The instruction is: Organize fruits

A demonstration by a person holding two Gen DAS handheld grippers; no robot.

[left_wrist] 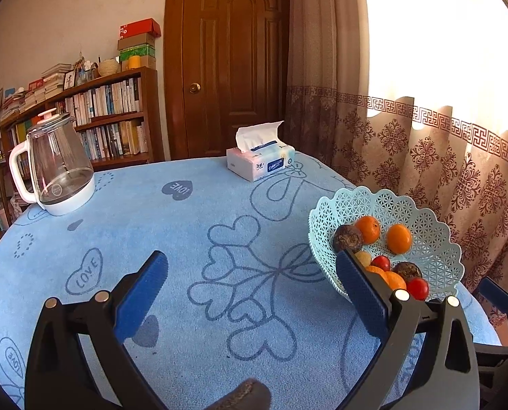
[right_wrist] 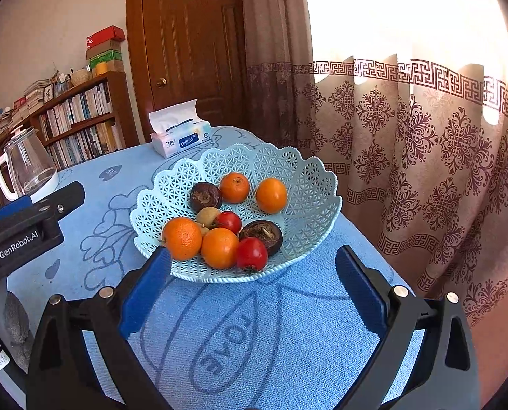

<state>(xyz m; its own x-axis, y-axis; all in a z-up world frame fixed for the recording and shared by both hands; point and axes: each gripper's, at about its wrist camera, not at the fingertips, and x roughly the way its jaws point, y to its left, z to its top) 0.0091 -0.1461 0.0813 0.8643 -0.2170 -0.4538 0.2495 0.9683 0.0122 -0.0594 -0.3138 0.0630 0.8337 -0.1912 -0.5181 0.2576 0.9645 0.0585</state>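
A pale blue lattice fruit basket (right_wrist: 298,184) stands on the blue tablecloth and holds several oranges (right_wrist: 182,238), red fruits (right_wrist: 252,253), dark brown fruits (right_wrist: 263,234) and a small tan fruit (right_wrist: 207,216). My right gripper (right_wrist: 252,283) is open and empty, just in front of the basket's near rim. In the left wrist view the basket (left_wrist: 417,212) is at the right, partly behind my right finger. My left gripper (left_wrist: 252,290) is open and empty over bare cloth, left of the basket. The left gripper's body (right_wrist: 31,225) shows at the left of the right wrist view.
A glass kettle (left_wrist: 57,167) with a white base stands at the table's far left. A tissue box (left_wrist: 260,160) sits at the far edge. A patterned curtain (right_wrist: 424,171) hangs close behind the basket. A bookshelf (left_wrist: 110,116) and wooden door (left_wrist: 230,61) stand beyond the table.
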